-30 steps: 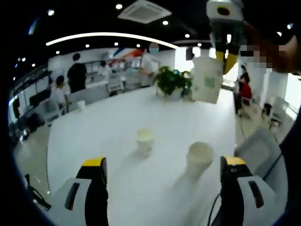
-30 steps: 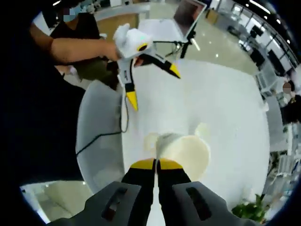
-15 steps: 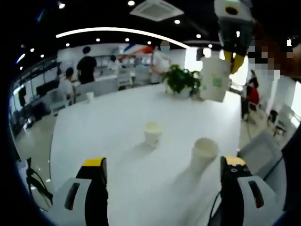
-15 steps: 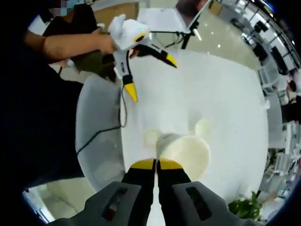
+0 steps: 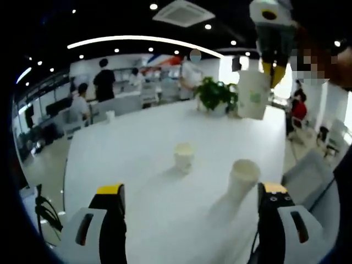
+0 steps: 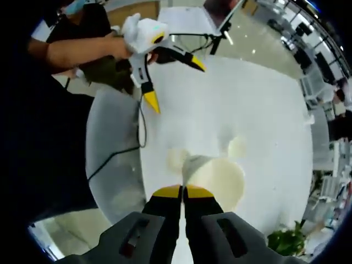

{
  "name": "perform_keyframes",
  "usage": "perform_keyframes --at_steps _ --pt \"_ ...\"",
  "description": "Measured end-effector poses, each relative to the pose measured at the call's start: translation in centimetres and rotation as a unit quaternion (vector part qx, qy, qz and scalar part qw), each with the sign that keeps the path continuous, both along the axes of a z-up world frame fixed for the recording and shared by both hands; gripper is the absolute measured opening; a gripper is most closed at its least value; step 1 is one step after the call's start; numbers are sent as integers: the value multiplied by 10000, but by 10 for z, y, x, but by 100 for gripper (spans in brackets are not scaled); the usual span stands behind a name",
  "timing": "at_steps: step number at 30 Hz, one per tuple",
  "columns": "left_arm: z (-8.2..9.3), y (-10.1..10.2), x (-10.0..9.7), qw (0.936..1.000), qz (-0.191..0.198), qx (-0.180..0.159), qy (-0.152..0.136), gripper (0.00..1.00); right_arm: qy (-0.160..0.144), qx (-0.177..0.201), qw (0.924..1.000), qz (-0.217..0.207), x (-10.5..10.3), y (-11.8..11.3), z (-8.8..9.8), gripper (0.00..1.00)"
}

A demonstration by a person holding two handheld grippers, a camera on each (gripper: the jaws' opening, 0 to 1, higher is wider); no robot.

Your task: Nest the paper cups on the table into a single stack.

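Observation:
Two white paper cups stand on the white table [image 5: 126,148], one in the middle [image 5: 184,157] and one nearer my right jaw [image 5: 243,176]. My left gripper [image 5: 191,190] is open wide, low over the table and short of both cups. High at the upper right, my right gripper [image 5: 271,74] is shut on the rim of a third paper cup [image 5: 253,93] held in the air. The right gripper view looks down past my right gripper [image 6: 183,191] into that held cup [image 6: 217,176]. Below it are the two table cups [image 6: 177,158] [image 6: 237,147] and the open left gripper [image 6: 174,82].
A potted plant [image 5: 214,93] stands at the table's far end. A grey chair [image 6: 113,154] sits at the near edge with a cable over it. A laptop [image 6: 220,8] lies at the table's other end. People stand at desks in the background.
Both views have drifted a little with the hands. The right gripper still holds its cup aloft, the left stays open, and the two table cups have not moved.

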State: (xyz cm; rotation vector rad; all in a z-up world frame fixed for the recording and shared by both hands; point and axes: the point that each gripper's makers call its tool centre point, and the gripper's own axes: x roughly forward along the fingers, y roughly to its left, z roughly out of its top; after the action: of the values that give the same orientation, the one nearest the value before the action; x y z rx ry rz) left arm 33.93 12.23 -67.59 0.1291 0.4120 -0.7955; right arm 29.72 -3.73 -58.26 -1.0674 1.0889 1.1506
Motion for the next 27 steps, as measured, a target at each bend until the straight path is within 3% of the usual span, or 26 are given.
perform_keyframes --at_steps 27 --pt "-11 4 7 9999 91 46 80 98 145 -70 9998 -99 -7 3 -33 0"
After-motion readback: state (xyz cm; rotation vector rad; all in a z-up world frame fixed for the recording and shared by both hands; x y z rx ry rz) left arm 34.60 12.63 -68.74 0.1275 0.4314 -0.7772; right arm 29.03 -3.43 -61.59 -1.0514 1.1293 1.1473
